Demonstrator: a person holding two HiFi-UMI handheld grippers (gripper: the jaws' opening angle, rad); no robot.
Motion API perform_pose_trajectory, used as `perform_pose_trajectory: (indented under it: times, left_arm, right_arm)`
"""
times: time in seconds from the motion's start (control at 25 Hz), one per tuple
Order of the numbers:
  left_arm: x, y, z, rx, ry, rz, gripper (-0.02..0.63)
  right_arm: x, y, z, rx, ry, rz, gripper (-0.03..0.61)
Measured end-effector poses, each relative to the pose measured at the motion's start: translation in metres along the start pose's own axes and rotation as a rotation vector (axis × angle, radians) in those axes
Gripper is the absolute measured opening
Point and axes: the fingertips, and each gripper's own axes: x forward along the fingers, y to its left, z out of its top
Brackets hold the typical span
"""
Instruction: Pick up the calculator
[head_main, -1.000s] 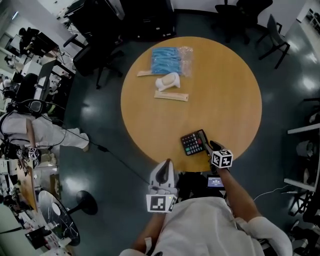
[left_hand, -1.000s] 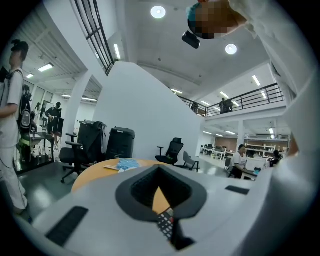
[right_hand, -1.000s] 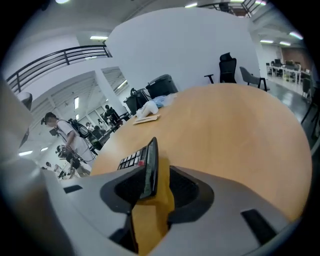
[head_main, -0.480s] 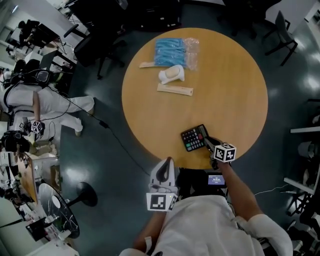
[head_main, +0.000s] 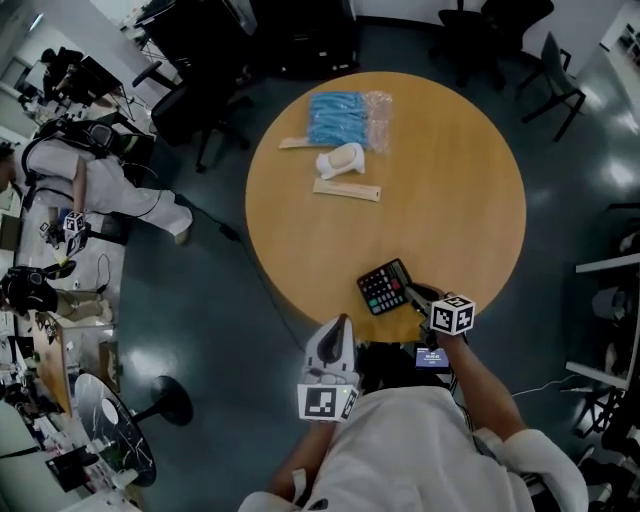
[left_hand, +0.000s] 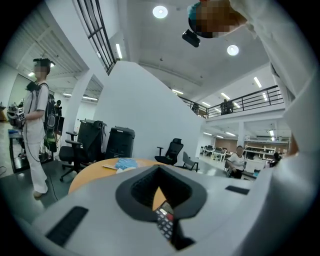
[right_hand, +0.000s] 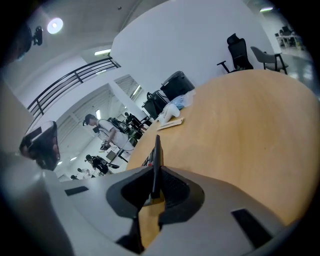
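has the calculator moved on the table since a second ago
Yes, slightly: the calculator now sits a little nearer the table's near edge.

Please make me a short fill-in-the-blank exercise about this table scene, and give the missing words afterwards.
The wooden table is ____ in shape.
The right gripper has the ____ between its jaws.
The packet at the table's far side is ____ in colour.
Missing words: round; calculator; blue.
The right gripper's jaws are closing on the calculator.
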Motion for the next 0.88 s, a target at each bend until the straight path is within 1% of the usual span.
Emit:
perform_pose_trajectory:
  times: [0.2,0.32,0.44,0.56,0.64,0.72,0.8,0.88]
  left_arm:
    - [-0.003,-0.005,0.027,0.027,-0.068,-0.025,0.006]
    - [-0.009,0.003,0.041,0.042,-0.103,-0.007,0.006]
    - [-0.012,0.015,0.047,0.044,-0.127,0.018,0.006]
    - [-0.012,0.018,0.049,0.037,-0.141,0.017,0.006]
    - [-0.01,0.015,0.05,0.04,-0.144,0.004,0.006]
    - [-0.007,0.008,0.051,0.066,-0.133,-0.005,0.006]
    - [-0.002,0.003,0.051,0.089,-0.113,-0.007,0.006]
    - [0.004,-0.003,0.051,0.096,-0.093,-0.006,0.006]
  right_arm:
    - [-0.049,0.062,0.031,-0.034,-0.07,0.121,0.052]
    - [-0.083,0.104,0.06,-0.052,-0.134,0.187,0.052]
    - [-0.109,0.135,0.089,-0.076,-0.211,0.229,0.052]
    - [-0.124,0.154,0.109,-0.107,-0.273,0.246,0.052]
    - [-0.13,0.162,0.117,-0.126,-0.305,0.235,0.052]
    - [-0.137,0.167,0.126,-0.159,-0.353,0.189,0.052]
    - [-0.146,0.171,0.136,-0.22,-0.415,0.101,0.052]
    - [-0.15,0.17,0.143,-0.286,-0.462,0.002,0.052]
